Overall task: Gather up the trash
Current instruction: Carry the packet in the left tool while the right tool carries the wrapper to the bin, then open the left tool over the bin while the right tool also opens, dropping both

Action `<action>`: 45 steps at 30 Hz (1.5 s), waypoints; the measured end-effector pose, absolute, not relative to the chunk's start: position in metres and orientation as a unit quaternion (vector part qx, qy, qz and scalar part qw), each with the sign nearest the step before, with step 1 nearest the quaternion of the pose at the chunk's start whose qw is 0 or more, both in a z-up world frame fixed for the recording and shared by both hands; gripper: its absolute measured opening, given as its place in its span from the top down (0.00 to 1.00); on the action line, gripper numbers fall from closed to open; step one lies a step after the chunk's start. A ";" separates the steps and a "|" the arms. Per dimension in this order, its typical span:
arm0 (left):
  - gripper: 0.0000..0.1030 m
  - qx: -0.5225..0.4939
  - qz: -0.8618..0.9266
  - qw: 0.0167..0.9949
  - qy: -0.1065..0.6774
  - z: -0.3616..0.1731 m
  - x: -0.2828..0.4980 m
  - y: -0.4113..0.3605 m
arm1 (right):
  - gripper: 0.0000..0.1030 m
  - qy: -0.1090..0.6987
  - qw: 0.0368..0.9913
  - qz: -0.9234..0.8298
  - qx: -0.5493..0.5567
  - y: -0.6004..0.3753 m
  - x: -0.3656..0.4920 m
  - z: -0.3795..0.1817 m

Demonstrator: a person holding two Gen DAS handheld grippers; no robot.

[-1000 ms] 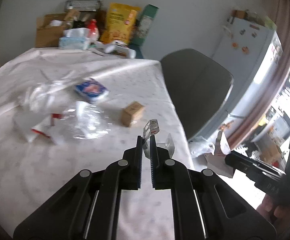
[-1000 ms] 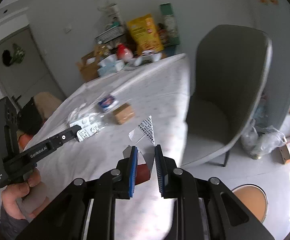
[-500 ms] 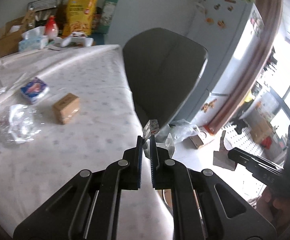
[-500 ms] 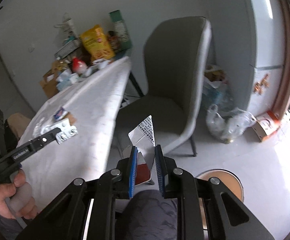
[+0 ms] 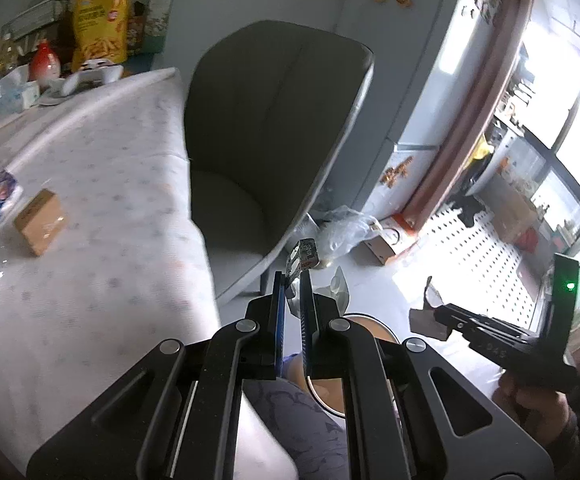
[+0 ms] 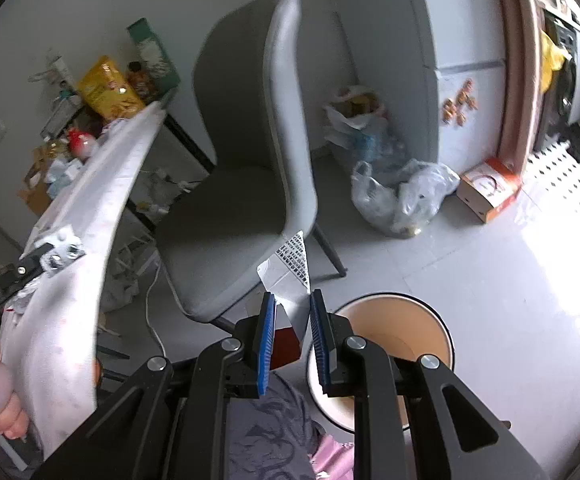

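Holding a blister pack (image 5: 301, 258) in your left gripper (image 5: 292, 280) and a torn carton (image 6: 290, 276) in your right gripper (image 6: 292, 312), you hover near the bin (image 6: 441, 332); neither is dropped, and apparently a box (image 5: 38, 222) and wrappers remain on the table (image 5: 102, 248).

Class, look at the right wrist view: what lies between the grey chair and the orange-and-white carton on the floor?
Clear plastic bags stuffed with rubbish sit on the floor between the grey chair and the carton, seen in the right wrist view.
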State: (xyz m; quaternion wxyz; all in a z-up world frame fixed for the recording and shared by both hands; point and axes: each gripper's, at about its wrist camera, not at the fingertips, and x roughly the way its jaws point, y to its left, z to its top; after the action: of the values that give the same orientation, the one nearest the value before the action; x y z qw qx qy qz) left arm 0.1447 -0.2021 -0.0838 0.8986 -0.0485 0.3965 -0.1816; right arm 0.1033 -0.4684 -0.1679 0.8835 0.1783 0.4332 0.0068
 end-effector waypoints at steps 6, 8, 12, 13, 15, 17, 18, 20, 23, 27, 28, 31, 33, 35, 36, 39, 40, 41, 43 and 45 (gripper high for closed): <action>0.93 -0.029 -0.195 0.890 0.411 -0.091 0.151 -0.230 | 0.79 0.455 0.870 -0.013 0.186 -0.491 0.107 -0.202; 0.93 -0.023 -0.200 0.887 0.416 -0.094 0.153 -0.240 | 0.47 0.463 0.864 -0.026 0.198 -0.501 0.106 -0.212; 0.93 -0.010 -0.212 0.881 0.423 -0.098 0.156 -0.260 | 0.36 0.457 0.863 -0.036 0.211 -0.517 0.097 -0.217; 0.93 -0.007 -0.216 0.879 0.426 -0.100 0.157 -0.264 | 0.34 0.457 0.863 -0.039 0.212 -0.521 0.096 -0.218; 0.93 -0.001 -0.226 0.873 0.432 -0.105 0.159 -0.276 | 0.31 0.454 0.863 -0.050 0.216 -0.533 0.090 -0.216; 0.93 0.005 -0.236 0.868 0.437 -0.109 0.159 -0.289 | 0.29 0.447 0.864 -0.060 0.222 -0.544 0.083 -0.212; 0.93 0.008 -0.241 0.865 0.439 -0.111 0.159 -0.295 | 0.28 0.445 0.865 -0.065 0.224 -0.550 0.082 -0.210; 0.93 0.013 -0.252 0.859 0.446 -0.115 0.159 -0.308 | 0.26 0.436 0.866 -0.080 0.231 -0.564 0.073 -0.204; 0.93 0.022 -0.267 0.849 0.455 -0.121 0.160 -0.326 | 0.25 0.425 0.867 -0.099 0.240 -0.585 0.062 -0.195; 0.93 0.025 -0.287 0.834 0.470 -0.131 0.162 -0.346 | 0.24 0.413 0.869 -0.119 0.246 -0.603 0.050 -0.185; 0.93 0.024 -0.291 0.830 0.474 -0.134 0.163 -0.351 | 0.24 0.409 0.869 -0.124 0.247 -0.607 0.046 -0.183; 0.93 0.029 -0.305 0.819 0.486 -0.143 0.165 -0.368 | 0.24 0.403 0.869 -0.131 0.255 -0.615 0.038 -0.179; 0.93 0.031 -0.307 0.812 0.495 -0.153 0.169 -0.377 | 0.24 0.400 0.868 -0.133 0.261 -0.619 0.034 -0.178; 0.93 0.030 -0.310 0.804 0.507 -0.164 0.171 -0.387 | 0.24 0.401 0.867 -0.137 0.263 -0.623 0.033 -0.178; 0.93 0.030 -0.310 0.800 0.513 -0.170 0.171 -0.390 | 0.24 0.402 0.866 -0.138 0.264 -0.624 0.032 -0.179; 0.92 0.029 -0.316 0.784 0.534 -0.184 0.171 -0.398 | 0.19 0.402 0.865 -0.141 0.265 -0.623 0.031 -0.179; 0.87 0.030 -0.316 0.780 0.539 -0.187 0.171 -0.397 | 0.16 0.402 0.865 -0.143 0.265 -0.623 0.031 -0.180; 0.72 0.032 -0.315 0.778 0.543 -0.189 0.171 -0.398 | 0.14 0.402 0.864 -0.144 0.266 -0.624 0.031 -0.181; 0.41 0.031 -0.311 0.783 0.537 -0.188 0.170 -0.394 | 0.12 0.403 0.863 -0.144 0.269 -0.624 0.031 -0.183; 0.33 0.026 -0.303 0.791 0.531 -0.184 0.171 -0.391 | 0.11 0.404 0.862 -0.141 0.271 -0.621 0.034 -0.184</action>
State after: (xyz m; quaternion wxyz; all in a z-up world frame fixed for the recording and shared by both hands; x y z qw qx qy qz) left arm 0.1709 -0.3910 -0.1844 0.7908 0.0261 0.5309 -0.3034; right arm 0.0336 -0.6209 -0.1842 0.8623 0.2710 0.4039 -0.1412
